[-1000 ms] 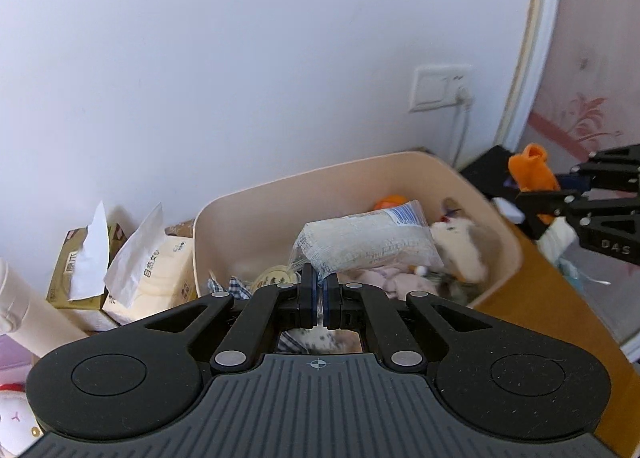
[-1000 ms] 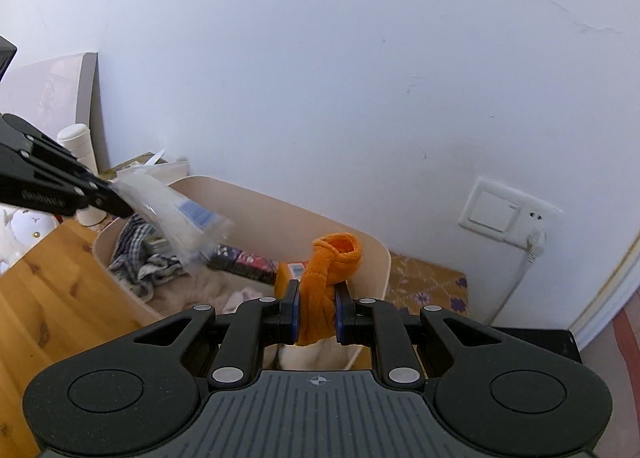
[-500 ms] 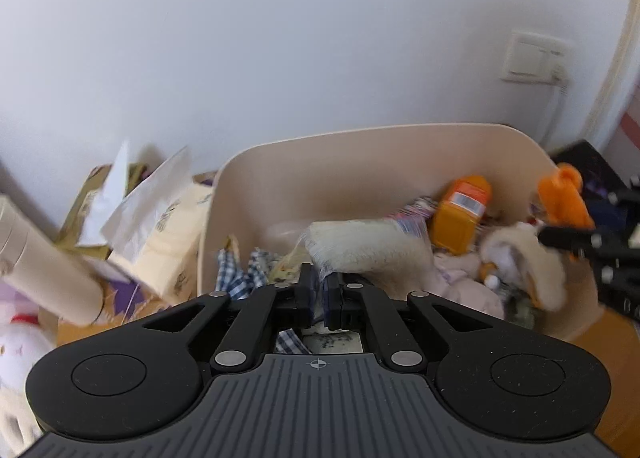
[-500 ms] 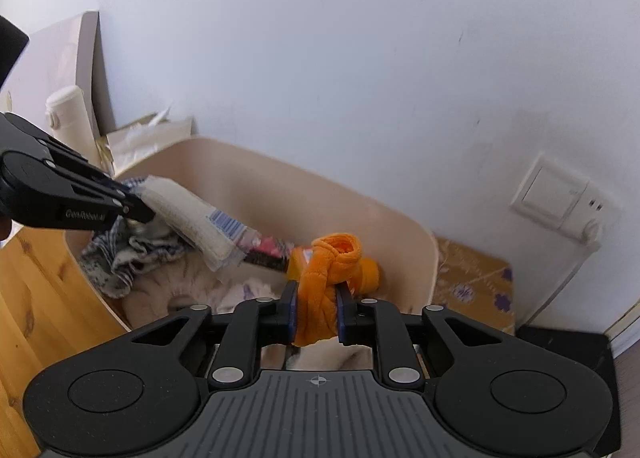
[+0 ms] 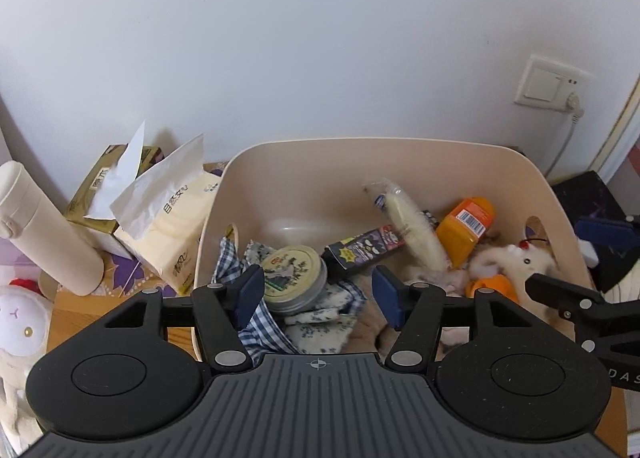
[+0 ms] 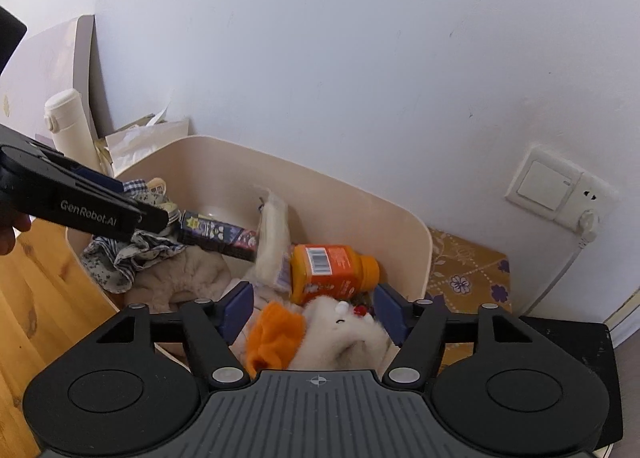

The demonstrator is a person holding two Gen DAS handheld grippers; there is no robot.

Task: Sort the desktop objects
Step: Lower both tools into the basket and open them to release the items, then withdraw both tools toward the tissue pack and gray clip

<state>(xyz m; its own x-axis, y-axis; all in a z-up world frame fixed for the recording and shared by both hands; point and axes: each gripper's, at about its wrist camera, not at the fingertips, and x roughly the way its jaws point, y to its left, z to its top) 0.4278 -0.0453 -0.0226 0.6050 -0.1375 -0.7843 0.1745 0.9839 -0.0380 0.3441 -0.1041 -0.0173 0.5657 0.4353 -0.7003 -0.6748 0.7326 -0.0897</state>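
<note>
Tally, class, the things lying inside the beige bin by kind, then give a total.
Cloths: 2
Plush toys: 1
Orange bottles: 1
Round tins: 1
Dark boxes: 1
Wrapped packets: 1
Orange cloth pieces: 1
Total: 8

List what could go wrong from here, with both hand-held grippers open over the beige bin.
1. The clear snack packet leans across the dark box and the orange bottle, so it may slide or shift the pile.
2. The right hand-held gripper hangs open just above the orange cloth and plush toy; pulling back carelessly might snag them.
3. The left hand-held gripper sits close to the checked cloth, which could catch on a finger.
</note>
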